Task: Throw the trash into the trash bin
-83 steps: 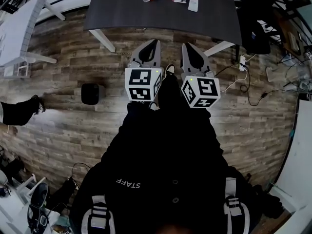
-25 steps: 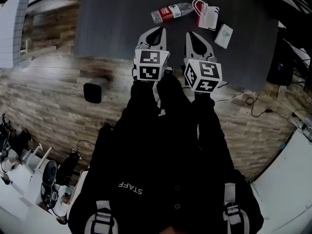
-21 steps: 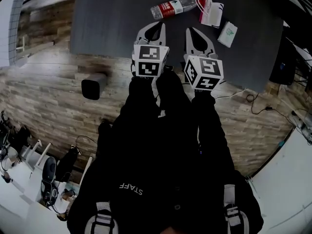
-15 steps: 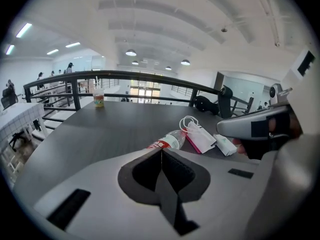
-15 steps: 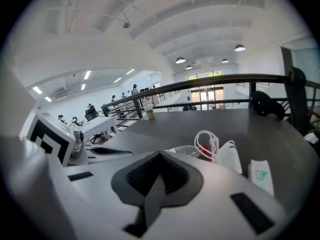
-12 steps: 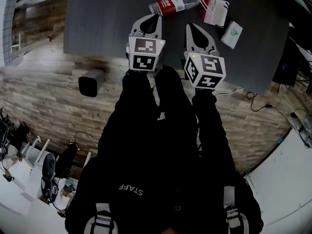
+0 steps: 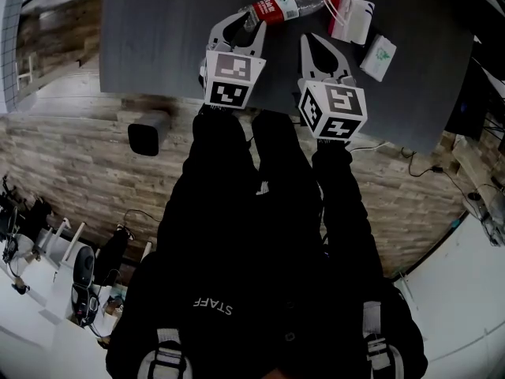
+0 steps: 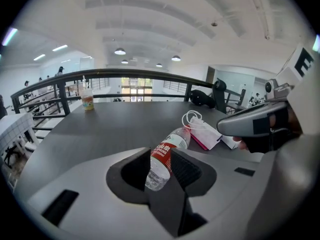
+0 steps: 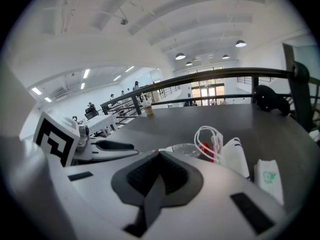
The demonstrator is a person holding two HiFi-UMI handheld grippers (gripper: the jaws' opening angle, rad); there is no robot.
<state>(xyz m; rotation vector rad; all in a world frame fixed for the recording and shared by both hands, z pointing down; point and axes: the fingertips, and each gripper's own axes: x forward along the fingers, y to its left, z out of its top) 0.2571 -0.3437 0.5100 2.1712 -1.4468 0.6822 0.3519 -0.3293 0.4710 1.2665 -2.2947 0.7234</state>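
A clear plastic bottle (image 7: pixel 280 6) with a red label lies on its side on the dark table (image 7: pixel 158 30). My left gripper (image 7: pixel 243 24) has its tips at the bottle's base end. In the left gripper view the bottle (image 8: pixel 167 151) shows in the narrow gap of my left gripper (image 8: pixel 159 158); the jaws are opening and the pads do not press on it. My right gripper (image 7: pixel 309 42) is shut and empty, just short of a small white paper bag (image 7: pixel 351 18) with loop handles. The black trash bin (image 7: pixel 146 136) stands on the floor to the left.
A white packet (image 7: pixel 380 58) lies right of the paper bag (image 9: pixel 227 156). A drink cup (image 8: pixel 87 100) stands at the table's far edge by a dark railing (image 8: pixel 125 75). A cable (image 7: pixel 394 152) runs over the wooden floor (image 7: pixel 95 172) on the right.
Both grippers have moved forward and down over the table toward the trash. The left gripper's jaws, shut before, have parted around the bottle's base end. The right gripper stays shut.
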